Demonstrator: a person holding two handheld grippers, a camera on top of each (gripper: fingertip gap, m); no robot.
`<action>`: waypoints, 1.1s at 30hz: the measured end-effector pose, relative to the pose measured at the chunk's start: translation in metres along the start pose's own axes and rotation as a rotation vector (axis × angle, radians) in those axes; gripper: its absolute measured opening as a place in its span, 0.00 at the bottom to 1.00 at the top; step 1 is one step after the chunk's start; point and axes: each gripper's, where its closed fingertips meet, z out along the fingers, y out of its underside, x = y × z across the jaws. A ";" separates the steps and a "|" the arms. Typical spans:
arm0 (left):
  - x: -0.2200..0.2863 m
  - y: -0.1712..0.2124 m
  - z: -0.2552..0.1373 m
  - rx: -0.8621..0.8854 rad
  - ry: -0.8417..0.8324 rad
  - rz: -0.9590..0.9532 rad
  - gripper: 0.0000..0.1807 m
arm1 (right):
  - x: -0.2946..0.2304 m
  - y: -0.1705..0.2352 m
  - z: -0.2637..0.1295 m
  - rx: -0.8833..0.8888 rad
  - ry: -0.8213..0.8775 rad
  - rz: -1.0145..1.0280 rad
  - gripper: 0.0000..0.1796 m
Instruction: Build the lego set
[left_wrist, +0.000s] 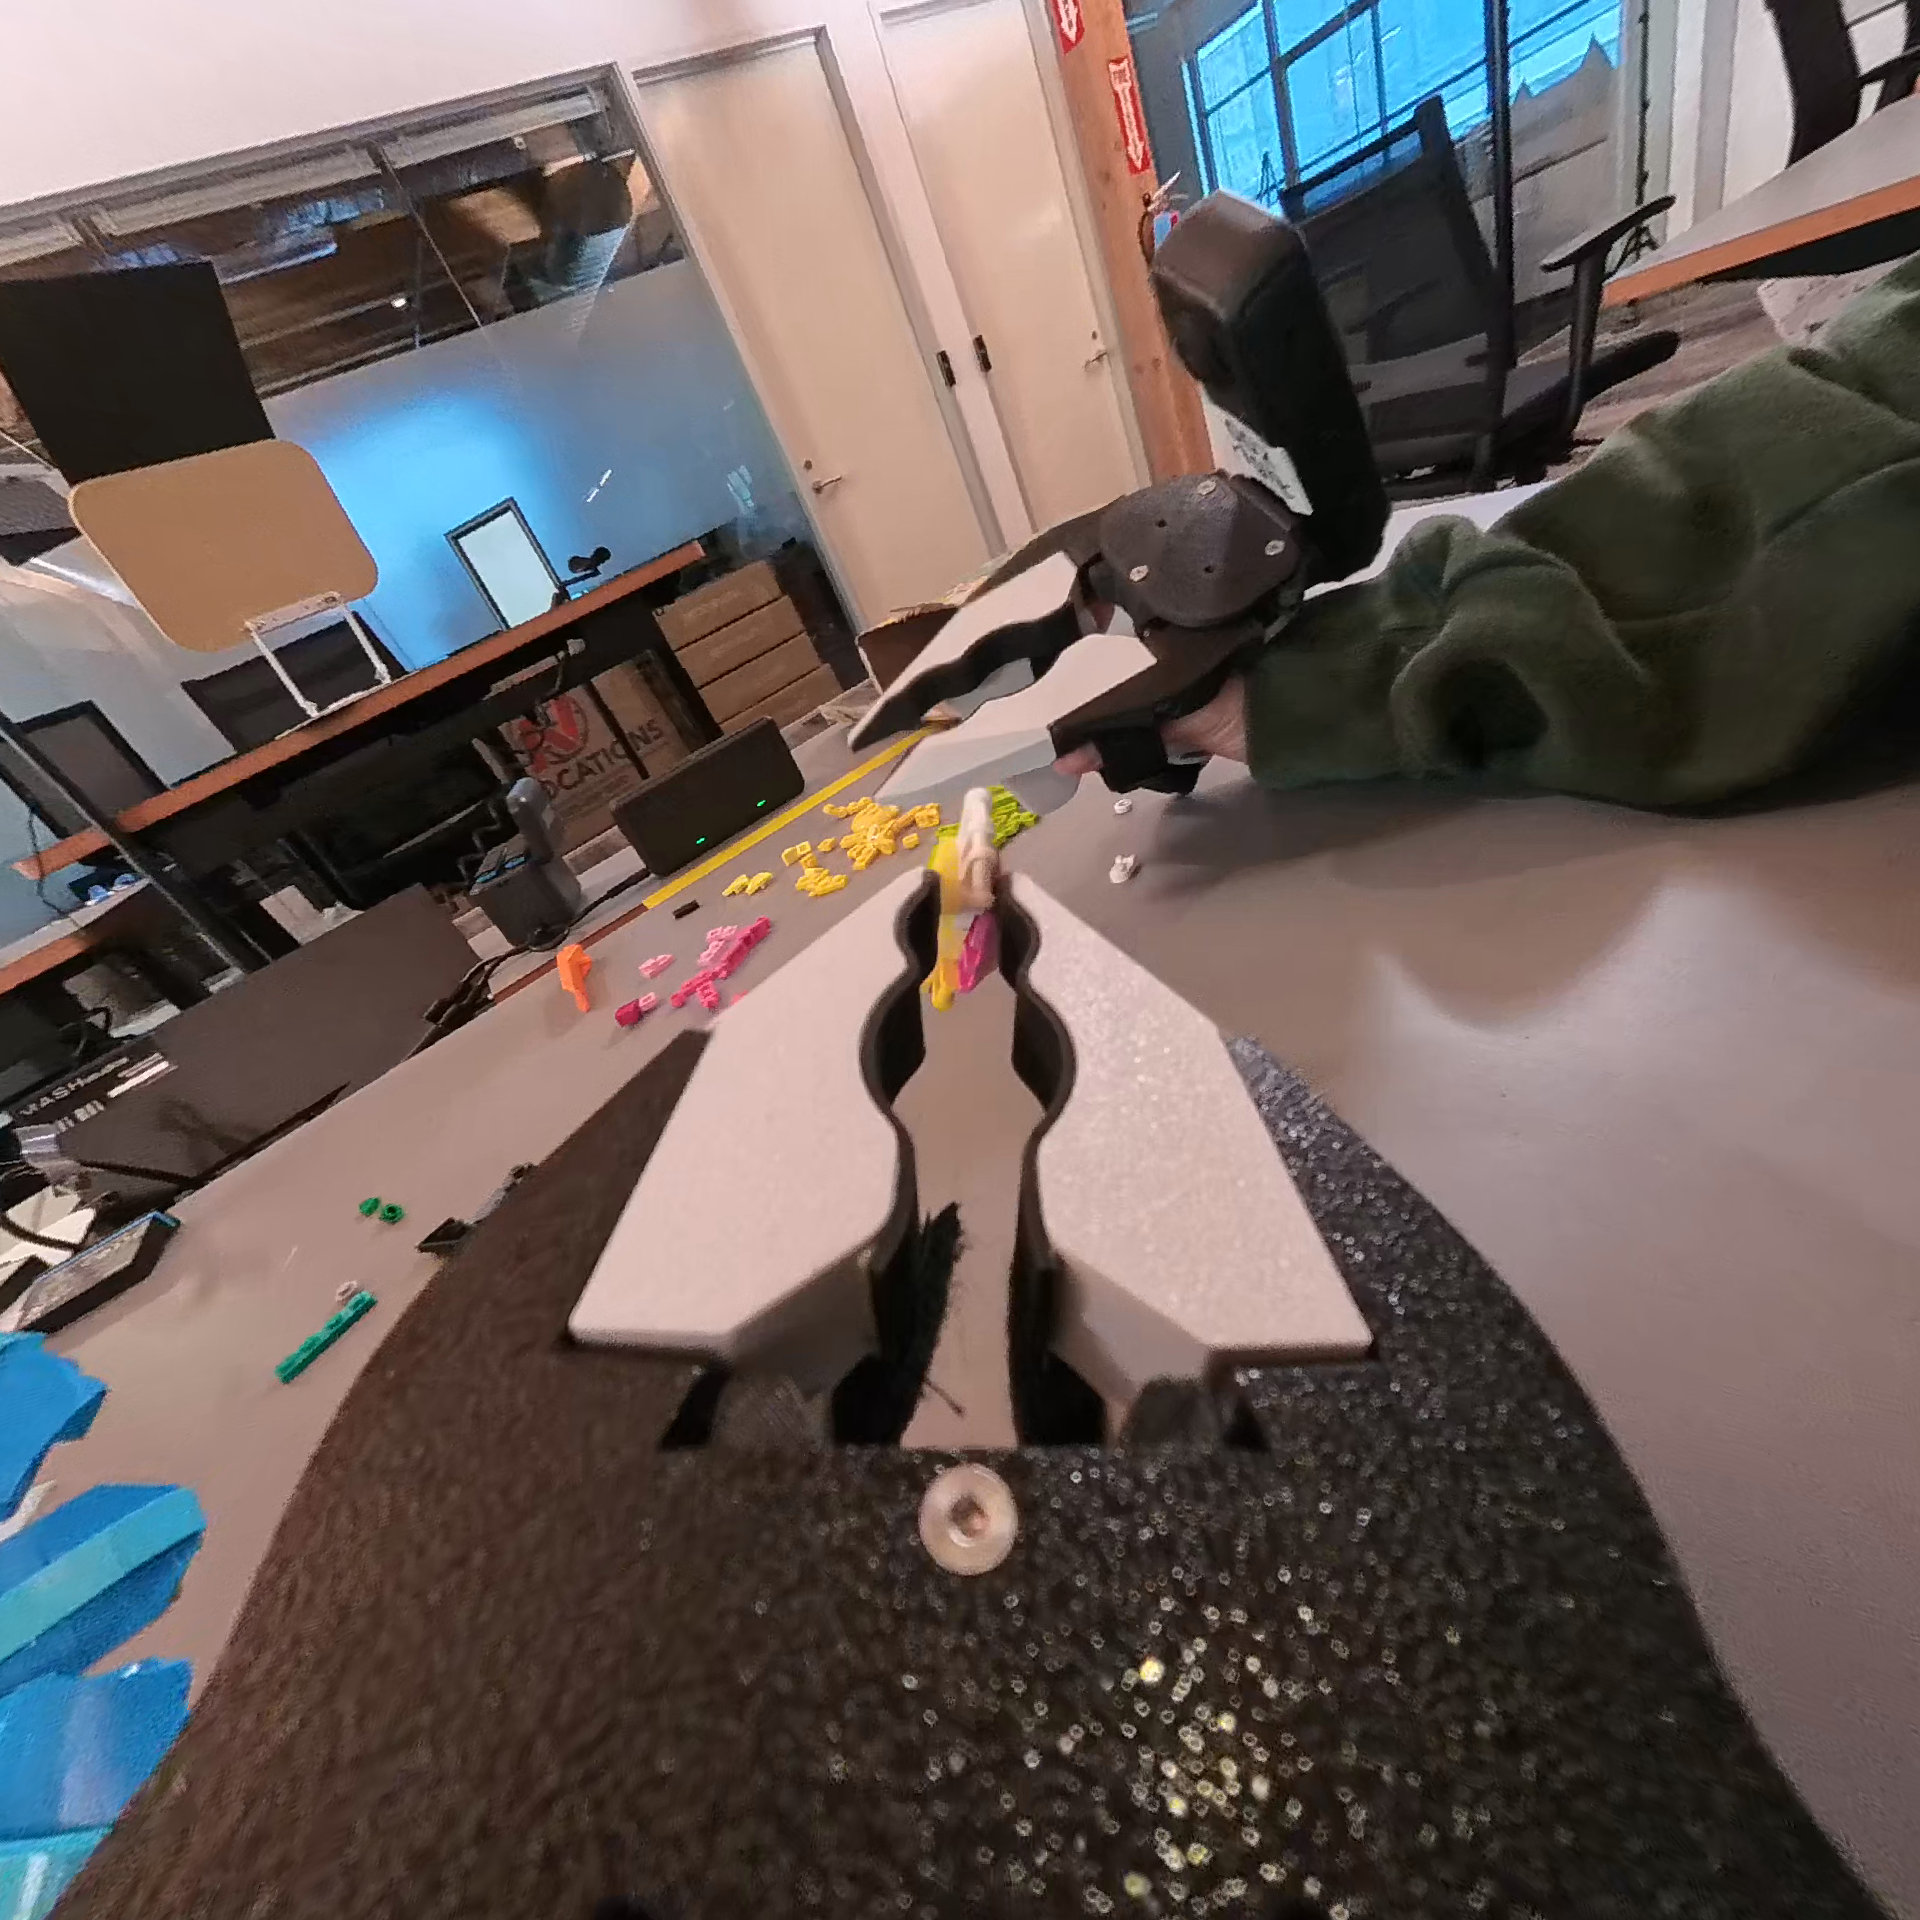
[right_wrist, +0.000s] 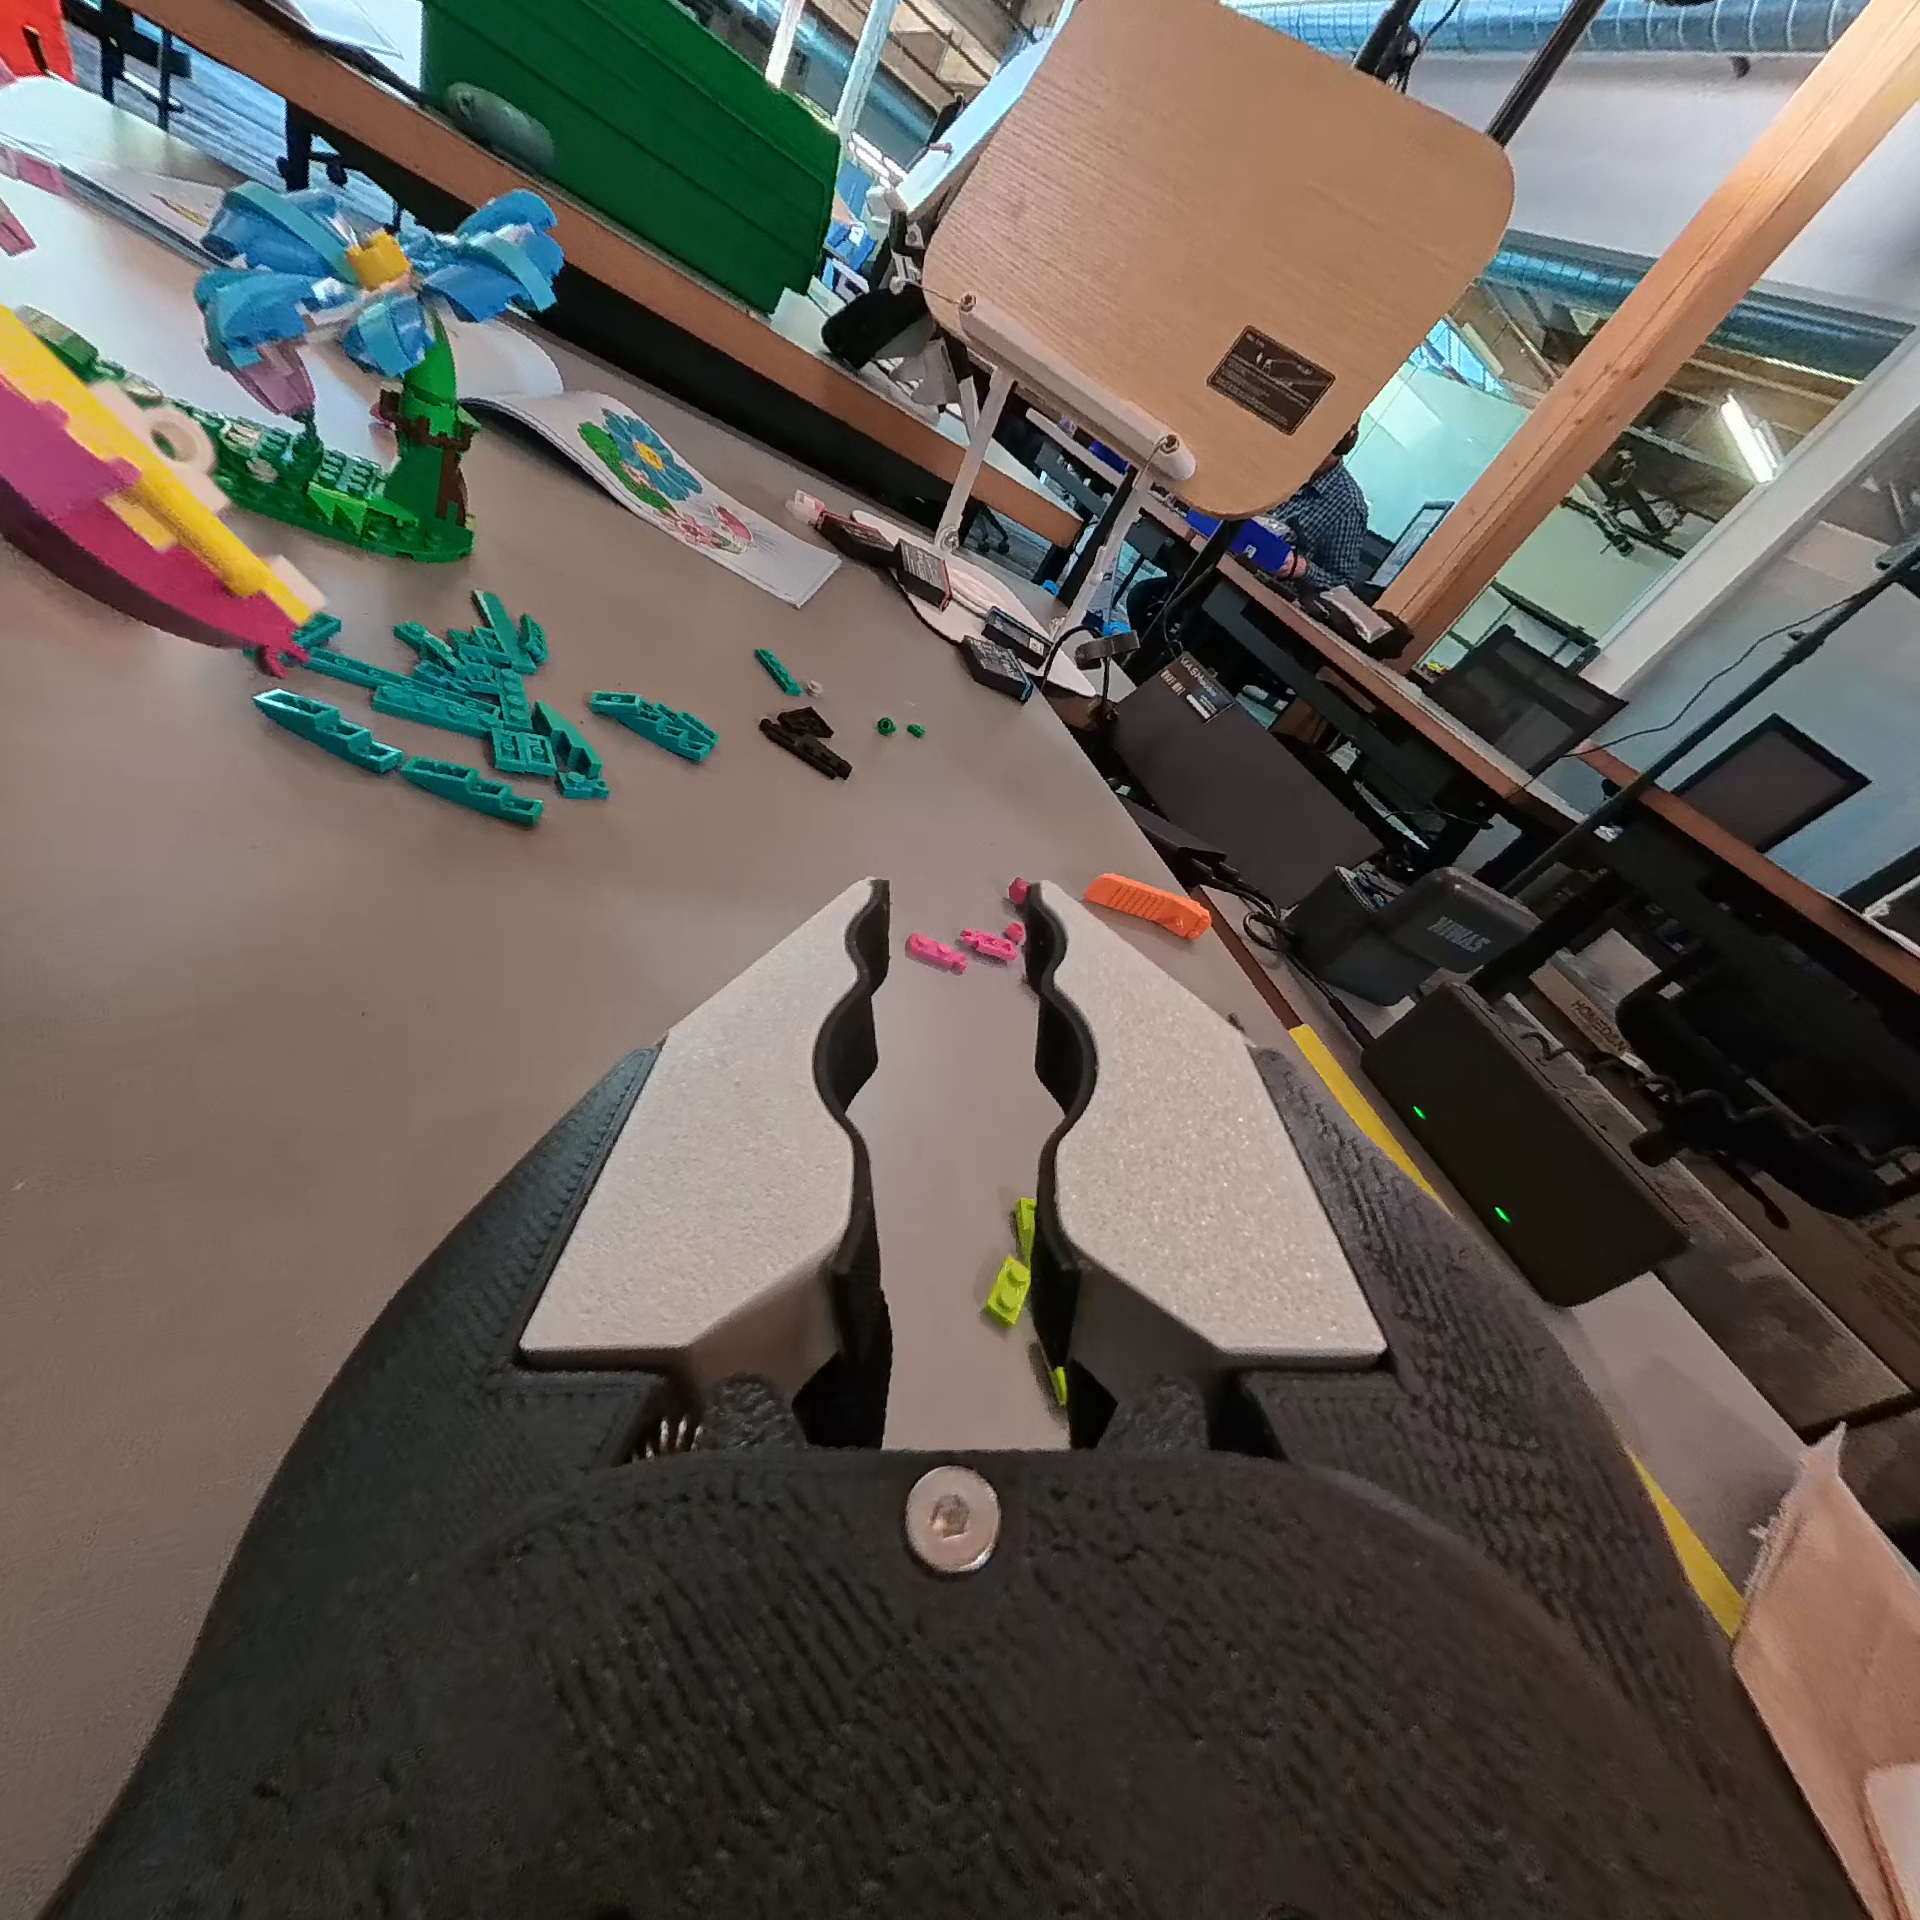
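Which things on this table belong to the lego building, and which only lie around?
Belong to the job:
- yellow-pink-white sub-assembly in the left gripper
- teal bricks
- pink bricks
- yellow bricks
- blue flower model
- instruction booklet
- orange brick separator

Just lying about:
- black box with green lights
- wooden board on a stand

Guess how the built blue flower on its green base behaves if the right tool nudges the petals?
The blue flower sits high on a thin green stem, so it probably tips or flexes. Its petals look clipped on and may pop off. The green base seems wide, likely resisting sliding.
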 end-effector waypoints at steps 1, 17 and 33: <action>0.000 0.001 0.000 -0.006 -0.004 0.005 0.04 | 0.001 -0.001 -0.001 0.006 0.008 -0.001 0.14; -0.003 0.011 0.001 -0.063 -0.032 0.089 0.05 | 0.191 0.027 -0.144 -0.163 0.577 0.323 0.12; -0.005 0.013 0.000 -0.069 -0.034 0.098 0.04 | 0.138 0.141 -0.173 -0.694 0.202 0.818 0.05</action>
